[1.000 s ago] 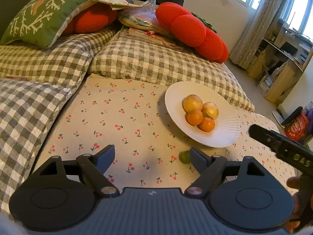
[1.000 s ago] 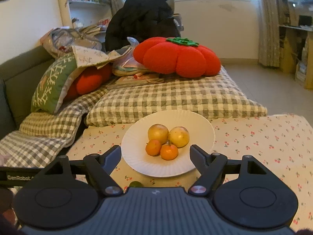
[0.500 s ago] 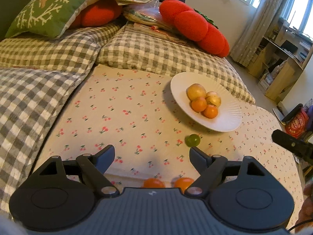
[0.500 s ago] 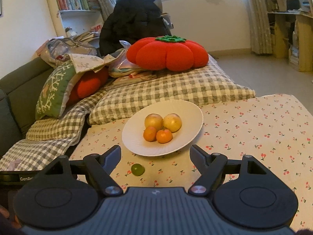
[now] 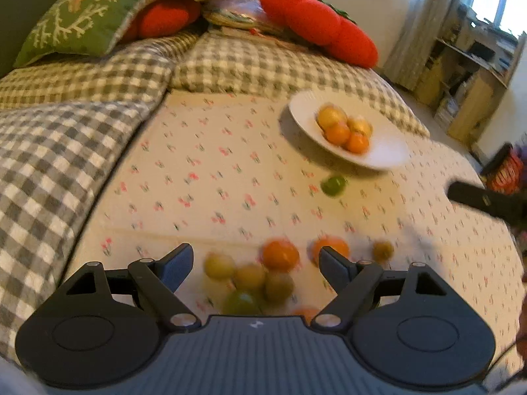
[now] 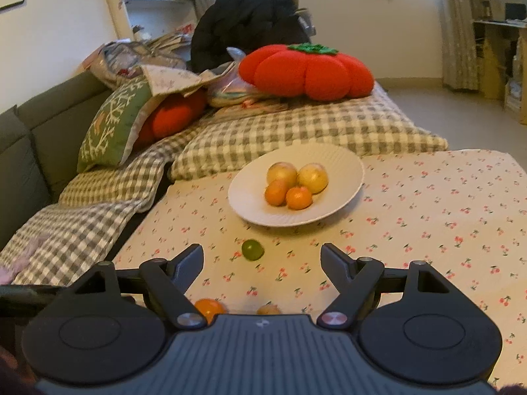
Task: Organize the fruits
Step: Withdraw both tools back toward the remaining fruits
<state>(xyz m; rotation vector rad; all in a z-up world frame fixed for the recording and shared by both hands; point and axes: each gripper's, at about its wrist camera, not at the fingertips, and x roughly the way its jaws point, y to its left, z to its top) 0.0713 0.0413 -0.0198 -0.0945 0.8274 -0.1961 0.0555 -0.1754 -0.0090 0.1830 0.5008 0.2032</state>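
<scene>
A white plate [image 5: 385, 154] [image 6: 342, 171] on the cherry-print cloth holds two yellow fruits and two oranges [image 6: 298, 197]. A green lime [image 5: 333, 185] [image 6: 252, 249] lies on the cloth just in front of the plate. Nearer me lie several loose fruits: oranges [image 5: 280, 254], yellow-green ones [image 5: 219, 266] and a green one [image 5: 240, 302]. My left gripper [image 5: 255, 260] is open and empty above this pile. My right gripper [image 6: 261, 256] is open and empty, just behind the lime; an orange [image 6: 207, 307] shows under it.
Checked cushions [image 6: 296, 125], a green pillow [image 5: 89, 16] and a red pumpkin cushion [image 6: 306, 70] lie behind the plate. The sofa [image 6: 29, 138] is at the left. The other gripper's finger [image 5: 477, 197] shows at the right of the left wrist view.
Both grippers have drawn back from the plate. The lime and then the pile of loose fruits came into view beneath them. The left view is now blurred by motion.
</scene>
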